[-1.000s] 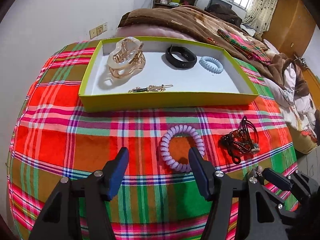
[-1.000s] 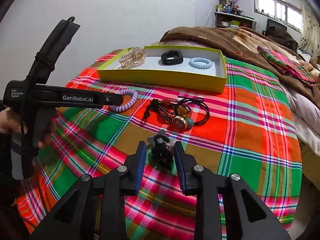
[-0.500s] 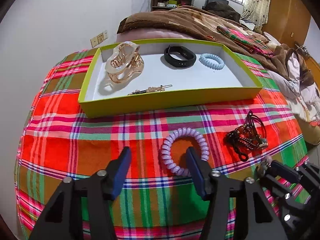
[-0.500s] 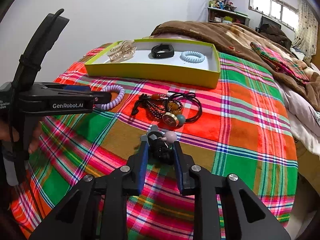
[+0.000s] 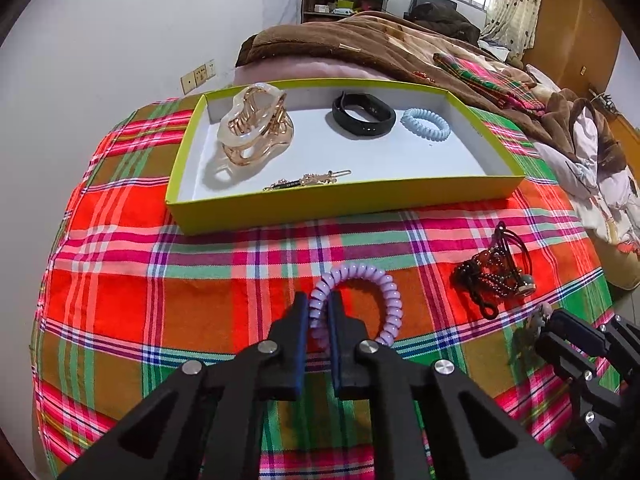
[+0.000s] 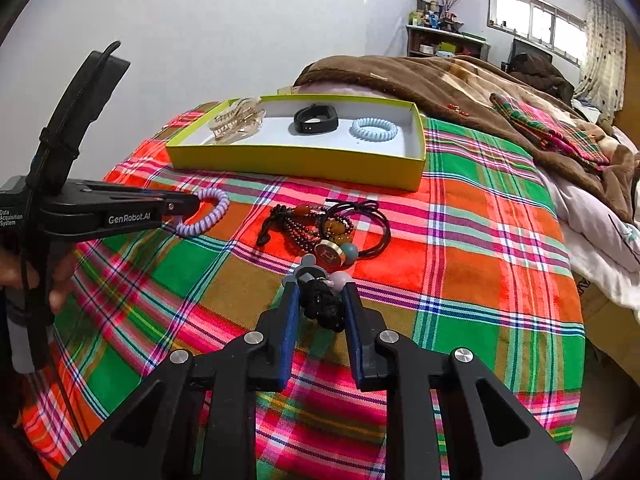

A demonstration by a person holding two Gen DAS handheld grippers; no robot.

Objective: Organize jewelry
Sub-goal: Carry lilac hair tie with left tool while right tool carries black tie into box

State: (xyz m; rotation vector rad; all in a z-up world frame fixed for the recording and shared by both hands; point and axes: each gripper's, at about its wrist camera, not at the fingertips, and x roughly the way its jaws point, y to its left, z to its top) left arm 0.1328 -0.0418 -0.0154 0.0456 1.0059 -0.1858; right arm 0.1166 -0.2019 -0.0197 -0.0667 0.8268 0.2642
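Jewelry lies scattered across a bed covered in a bright plaid cloth [image 5: 120, 248]. Seen from the left wrist camera, the left gripper [image 5: 319, 312] pinches the near-left arc of a lilac coil hair tie [image 5: 384, 292] between its two fingers, the rest of the loop resting on the cloth. Beyond it sits a shallow yellow-green box [image 5: 344, 204] holding a translucent claw clip [image 5: 252, 132], a gold hairpin [image 5: 308, 180], a black band [image 5: 362, 120] and a pale blue coil tie [image 5: 426, 124]. A tangle of dark beads and cord [image 5: 496, 280] lies on the cloth to the right, near the tip of the right gripper [image 5: 540, 320] at the frame's edge.

From the right wrist camera, the right gripper [image 6: 320, 300] has its fingers closed on a black knotted ornament [image 6: 320, 304] topped by small grey and pink beads, just short of the bead-and-cord tangle [image 6: 324, 228]. To the left, the left gripper [image 6: 188, 206] grips the lilac coil hair tie [image 6: 208, 216] low over the cloth, well short of the box [image 6: 296, 160].
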